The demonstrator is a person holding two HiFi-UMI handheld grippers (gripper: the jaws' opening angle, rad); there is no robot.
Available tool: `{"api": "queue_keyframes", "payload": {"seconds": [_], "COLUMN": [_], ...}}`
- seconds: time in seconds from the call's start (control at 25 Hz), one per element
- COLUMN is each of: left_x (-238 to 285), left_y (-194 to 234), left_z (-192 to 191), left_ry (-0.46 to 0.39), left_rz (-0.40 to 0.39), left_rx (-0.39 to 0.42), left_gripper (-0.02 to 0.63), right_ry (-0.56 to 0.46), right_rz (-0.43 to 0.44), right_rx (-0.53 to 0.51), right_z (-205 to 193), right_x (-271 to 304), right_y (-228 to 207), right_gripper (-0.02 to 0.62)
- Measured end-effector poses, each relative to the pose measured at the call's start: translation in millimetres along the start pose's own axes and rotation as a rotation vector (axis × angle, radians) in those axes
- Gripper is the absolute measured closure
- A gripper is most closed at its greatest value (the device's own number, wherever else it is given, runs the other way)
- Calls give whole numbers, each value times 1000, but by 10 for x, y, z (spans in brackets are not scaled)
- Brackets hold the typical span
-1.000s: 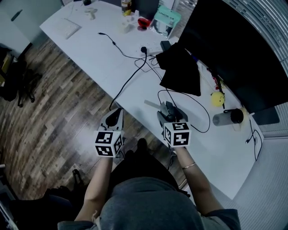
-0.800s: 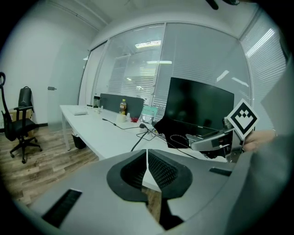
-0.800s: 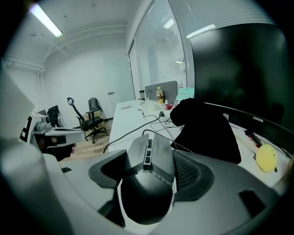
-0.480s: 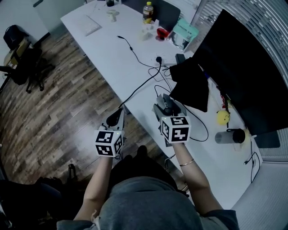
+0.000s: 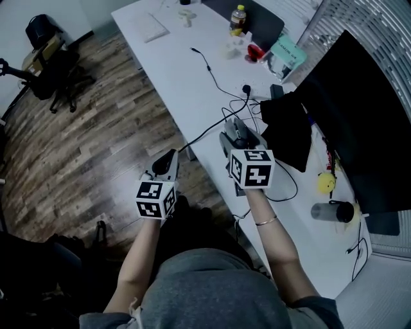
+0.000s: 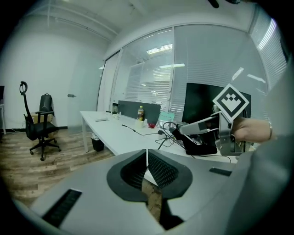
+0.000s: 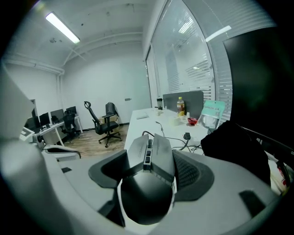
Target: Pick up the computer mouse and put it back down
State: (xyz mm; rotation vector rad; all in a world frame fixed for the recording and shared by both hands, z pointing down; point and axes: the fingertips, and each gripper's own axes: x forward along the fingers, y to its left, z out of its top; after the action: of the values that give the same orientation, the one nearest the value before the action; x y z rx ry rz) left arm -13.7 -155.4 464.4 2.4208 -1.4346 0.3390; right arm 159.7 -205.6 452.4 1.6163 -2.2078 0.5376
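A grey and black computer mouse (image 7: 149, 179) sits between the pads of my right gripper (image 7: 149, 160), which is shut on it, its nose pointing away along the jaws. In the head view the mouse (image 5: 239, 132) hangs off the white table (image 5: 192, 77), above its near edge, in front of the right gripper's (image 5: 237, 137) marker cube. A thin black cable (image 5: 290, 186) loops on the table beside it. My left gripper (image 5: 168, 160) hovers over the wooden floor, left of the table edge. Seen along its own jaws, the left gripper (image 6: 147, 158) is shut with nothing in it.
A large black monitor (image 5: 359, 128) stands along the table's right side with a black cloth (image 5: 289, 132) in front of it. A yellow ball (image 5: 326, 182), a tumbler (image 5: 331, 212), a bottle (image 5: 238, 16) and a teal packet (image 5: 289, 51) lie on the table. An office chair (image 5: 51, 64) stands far left.
My right gripper has risen and moved forward along the table with the mouse in it. The left gripper has drifted forward a little, still shut and empty.
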Motion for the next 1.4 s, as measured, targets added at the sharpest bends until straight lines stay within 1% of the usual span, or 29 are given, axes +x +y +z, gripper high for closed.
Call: {"api": "queue_keyframes", "payload": {"seconds": [0.28, 0.8, 1.08, 1.32, 1.4], "left_x": [116, 584, 821, 910, 933], "left_y": [283, 1023, 1351, 1606, 1687], "left_z": [67, 197, 255, 273, 259], "left_ry": [-2, 24, 35, 49, 54], "left_rz": [15, 0, -5, 3, 10], "left_rx": [-28, -64, -77, -93, -99], "left_gripper": [577, 577, 577, 577, 577], "right_ry": [20, 59, 98, 142, 161], "right_rz": [12, 5, -1, -30, -38], "right_rx": [-12, -40, -58, -70, -58], "right_z": [149, 538, 615, 569, 528], "right_x": [360, 1297, 1797, 2195, 2326], "right_y": [142, 413, 476, 491, 476], "right_gripper": [287, 287, 287, 287, 287]}}
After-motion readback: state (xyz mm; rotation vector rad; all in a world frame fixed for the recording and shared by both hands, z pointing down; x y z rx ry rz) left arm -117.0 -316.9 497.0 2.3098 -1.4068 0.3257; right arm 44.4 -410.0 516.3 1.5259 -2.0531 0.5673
